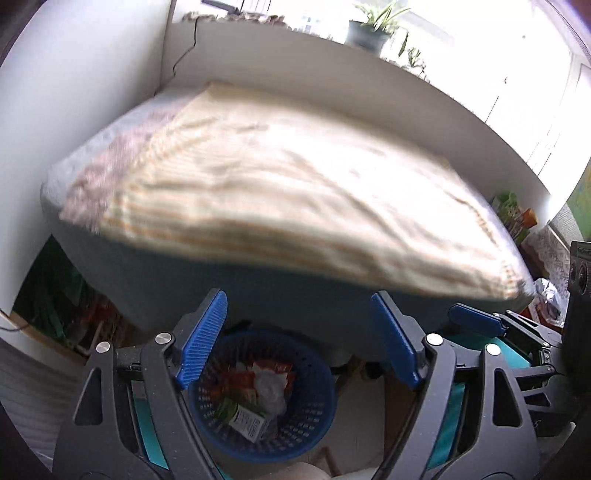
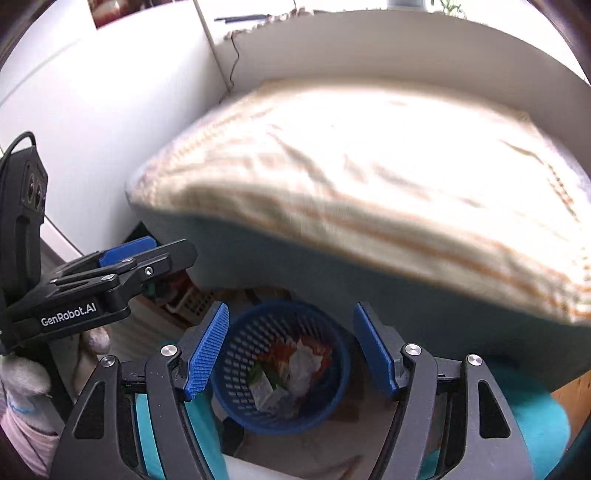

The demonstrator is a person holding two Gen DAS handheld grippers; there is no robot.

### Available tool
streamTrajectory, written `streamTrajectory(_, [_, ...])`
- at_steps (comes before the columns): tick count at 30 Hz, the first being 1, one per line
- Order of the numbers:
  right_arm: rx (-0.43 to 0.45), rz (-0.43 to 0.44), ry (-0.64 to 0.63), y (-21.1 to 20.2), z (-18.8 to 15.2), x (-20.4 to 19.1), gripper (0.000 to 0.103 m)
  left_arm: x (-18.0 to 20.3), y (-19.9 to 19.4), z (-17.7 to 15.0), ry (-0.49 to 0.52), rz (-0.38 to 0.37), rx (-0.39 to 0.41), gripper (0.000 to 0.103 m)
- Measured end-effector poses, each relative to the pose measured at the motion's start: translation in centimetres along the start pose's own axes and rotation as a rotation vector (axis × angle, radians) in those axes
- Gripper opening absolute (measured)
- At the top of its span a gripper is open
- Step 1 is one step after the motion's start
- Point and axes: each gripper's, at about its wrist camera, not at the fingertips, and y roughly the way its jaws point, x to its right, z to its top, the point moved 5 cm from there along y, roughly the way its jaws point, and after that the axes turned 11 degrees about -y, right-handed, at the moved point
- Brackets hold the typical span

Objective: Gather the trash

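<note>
A blue perforated basket [image 1: 317, 417] stands on the floor at the foot of a bed. It holds trash [image 1: 266, 387]: red and orange wrappers, crumpled white paper and a small printed carton. My left gripper [image 1: 297, 314] hangs above the basket, jaws wide apart with nothing between the blue pads. In the right wrist view the basket [image 2: 332, 402] and its trash [image 2: 295, 365] lie below my right gripper [image 2: 290, 317], which is also open and empty. The left gripper [image 2: 140, 258] shows at the left edge of that view, and the right gripper [image 1: 476, 317] at the right of the left wrist view.
A bed with a cream striped blanket [image 1: 295, 177] and a grey-blue side fills the space ahead. Boxes and clutter [image 1: 92, 321] sit under it. A potted plant [image 1: 369, 33] stands on the sill. Colourful packets [image 1: 513, 218] lie at the right. A gloved hand [image 2: 22, 373] holds the left gripper.
</note>
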Motion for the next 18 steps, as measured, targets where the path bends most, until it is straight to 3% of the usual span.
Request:
streamTrajectory(8, [0.113, -0.016, 0.026, -3.4, 2.1, 1.1, 0.071, 2.8, -3.1, 3.0, 0.023, -0.043, 0.108, 0.091])
streamTrajectory(18, [0.269, -0.105, 0.028, -8.1, 5.0, 2.7, 0.08, 5.6, -6.1, 5.7, 0.049, -0.056, 0.208, 0.1])
